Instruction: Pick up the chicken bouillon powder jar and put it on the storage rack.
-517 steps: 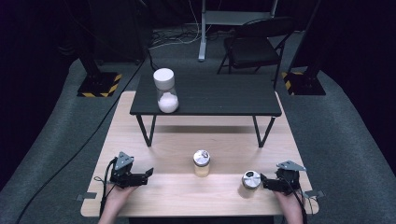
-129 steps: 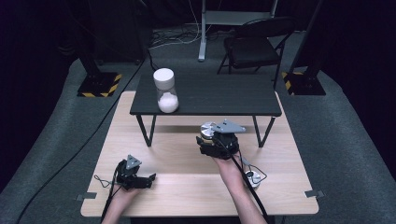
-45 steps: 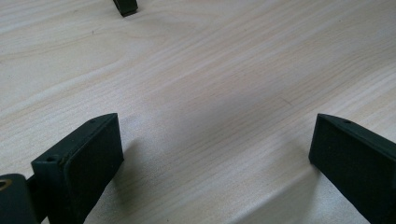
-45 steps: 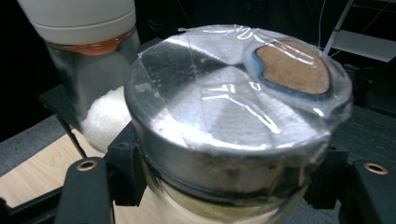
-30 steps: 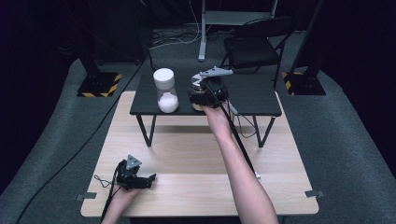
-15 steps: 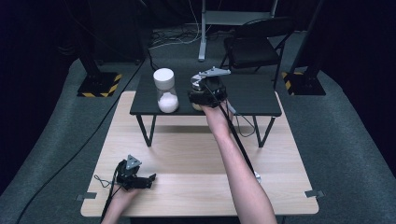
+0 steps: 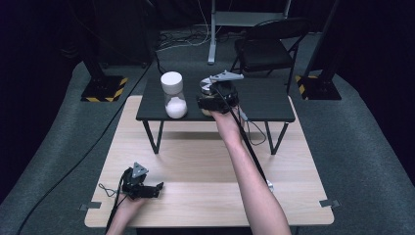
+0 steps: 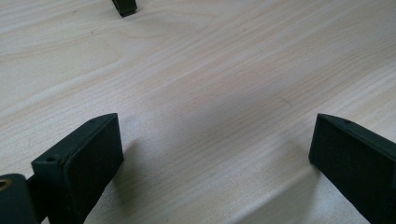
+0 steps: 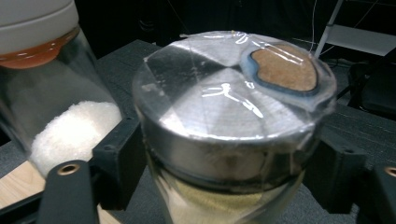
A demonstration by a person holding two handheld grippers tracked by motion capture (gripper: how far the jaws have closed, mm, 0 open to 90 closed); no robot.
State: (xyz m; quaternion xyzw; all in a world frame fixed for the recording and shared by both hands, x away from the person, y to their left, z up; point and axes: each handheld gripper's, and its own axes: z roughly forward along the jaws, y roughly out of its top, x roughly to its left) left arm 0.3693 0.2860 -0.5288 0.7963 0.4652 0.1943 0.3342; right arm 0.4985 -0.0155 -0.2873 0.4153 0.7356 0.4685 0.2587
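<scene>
1. Jar with steel lid (image 9: 233, 116) standing on black raised shelf (image 7: 264, 100) at far side of wooden table (image 7: 205, 171), just right of sugar jar (image 7: 174, 95).
2. Near left: left gripper (image 7: 147, 188) resting low on wooden table (image 8: 210, 93), jaws wide apart, bare wood between them.
3. Mid table: right forearm (image 7: 247, 169) stretched from near edge toward shelf, cable trailing alongside.
4. Far: right gripper (image 7: 215, 100) at the steel-lidded jar (image 7: 208, 87) on the shelf; jaws flanking jar on both sides, having just been opening; pads (image 9: 119, 154) close against glass below lid, contact not certain.
5. Lid covered in clear film; brown oval patch at its far right edge.
6. Sugar jar (image 9: 51, 93): white cap, white granules heaped at bottom.
7. Beyond shelf: black folding chair (image 7: 266, 46) on grey carpet.
</scene>
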